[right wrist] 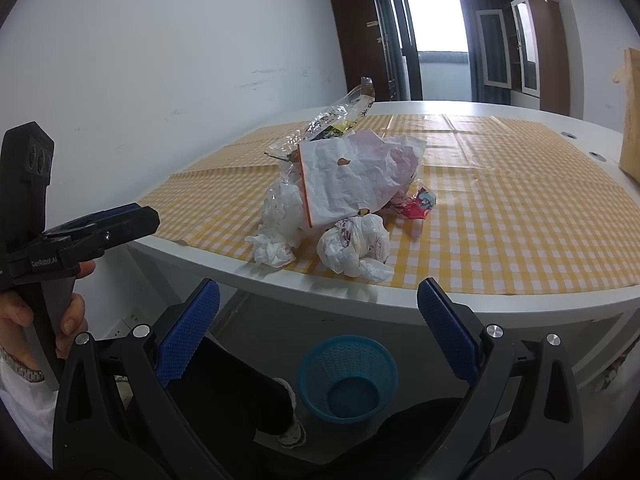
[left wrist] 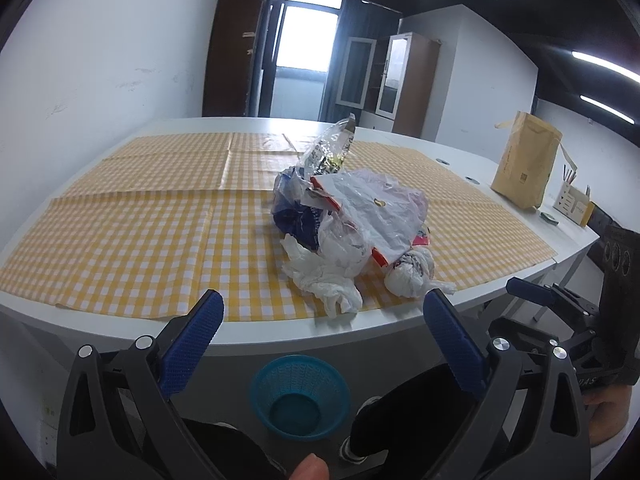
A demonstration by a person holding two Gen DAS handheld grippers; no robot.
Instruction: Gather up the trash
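Both grippers, left point(left wrist: 320, 332) and right point(right wrist: 318, 320), spread empty; crumpled white plastic-and-paper trash heap point(left wrist: 352, 220) straight ahead; right nearer.

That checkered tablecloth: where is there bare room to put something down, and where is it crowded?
The checkered tablecloth lies bare between the white wall and the trash pile, and again behind the pile toward the window. Right of the pile, cloth is bare up to the brown paper bag. It is crowded at the near edge, where tissues and a knotted bag lie.
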